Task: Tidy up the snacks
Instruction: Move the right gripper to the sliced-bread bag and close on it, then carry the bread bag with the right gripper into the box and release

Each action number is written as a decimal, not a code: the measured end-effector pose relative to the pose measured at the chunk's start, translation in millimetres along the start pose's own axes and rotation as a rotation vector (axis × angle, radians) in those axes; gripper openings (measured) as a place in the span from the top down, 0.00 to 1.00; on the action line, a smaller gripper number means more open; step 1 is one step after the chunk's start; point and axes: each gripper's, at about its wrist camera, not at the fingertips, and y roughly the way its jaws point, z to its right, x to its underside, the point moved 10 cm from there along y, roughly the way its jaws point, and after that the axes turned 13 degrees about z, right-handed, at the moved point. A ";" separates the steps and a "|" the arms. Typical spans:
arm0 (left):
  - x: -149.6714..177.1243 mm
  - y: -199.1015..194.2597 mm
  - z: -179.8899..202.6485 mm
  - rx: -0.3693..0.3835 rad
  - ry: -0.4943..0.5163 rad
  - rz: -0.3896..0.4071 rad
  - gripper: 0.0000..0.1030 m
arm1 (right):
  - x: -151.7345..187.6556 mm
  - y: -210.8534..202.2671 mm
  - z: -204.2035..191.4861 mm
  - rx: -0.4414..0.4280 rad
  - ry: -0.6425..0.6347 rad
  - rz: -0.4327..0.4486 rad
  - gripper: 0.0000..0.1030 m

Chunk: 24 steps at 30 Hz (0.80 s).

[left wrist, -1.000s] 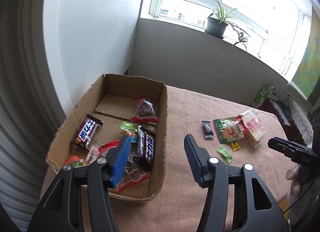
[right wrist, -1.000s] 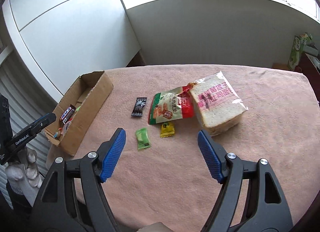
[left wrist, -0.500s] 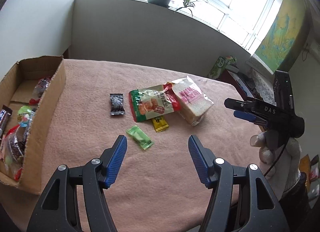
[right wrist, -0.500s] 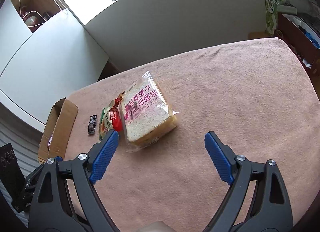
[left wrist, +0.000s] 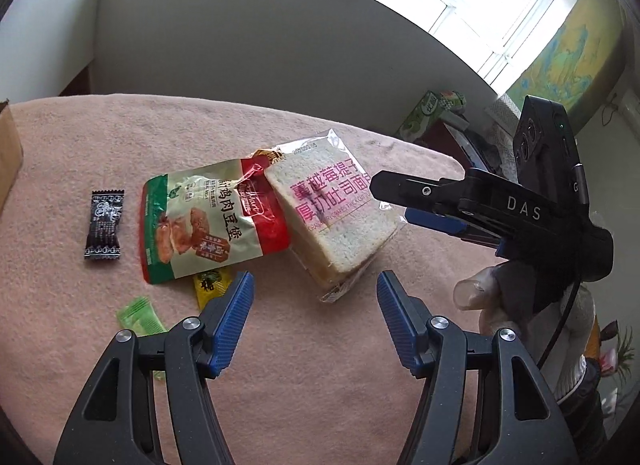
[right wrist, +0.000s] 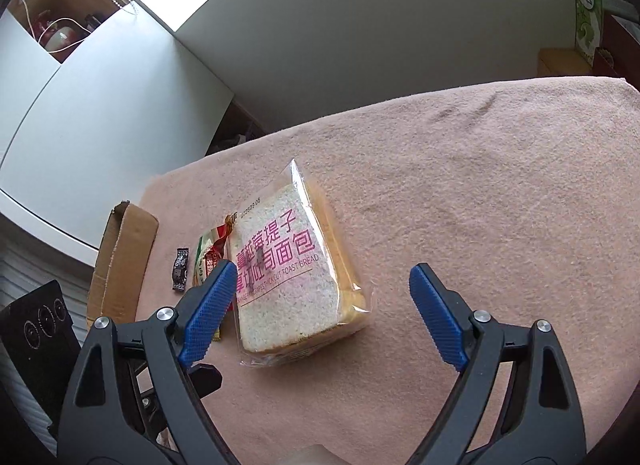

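Note:
A clear bag of sliced toast bread (left wrist: 332, 209) (right wrist: 280, 277) with pink lettering lies on the pink tablecloth (left wrist: 120, 137). A green-and-red snack pouch (left wrist: 204, 221) (right wrist: 208, 261) leans against its left side. My right gripper (right wrist: 322, 267) is open and hangs over the bread, one pad at each side, neither touching. My left gripper (left wrist: 314, 279) is open just before the bread's near corner. The right gripper (left wrist: 394, 201) also shows from the side, over the bread's right edge. A black candy (left wrist: 103, 225), a yellow candy (left wrist: 210, 281) and a green candy (left wrist: 140, 315) lie loose.
The cardboard box (right wrist: 120, 261) (left wrist: 8, 153) stands at the table's left end. A green carton (left wrist: 432, 113) sits beyond the far right corner. A gloved hand (left wrist: 492, 297) holds the right gripper. The wall runs close behind the table.
Both grippers opened wider. The left one swung right from over the box to the loose snacks. The right one moved in over the bread bag, which now sits between its fingers.

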 end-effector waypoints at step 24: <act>4.2 31.9 40.0 0.063 0.098 -0.021 0.43 | 35.8 -2.4 -17.3 -0.079 0.021 -0.081 0.47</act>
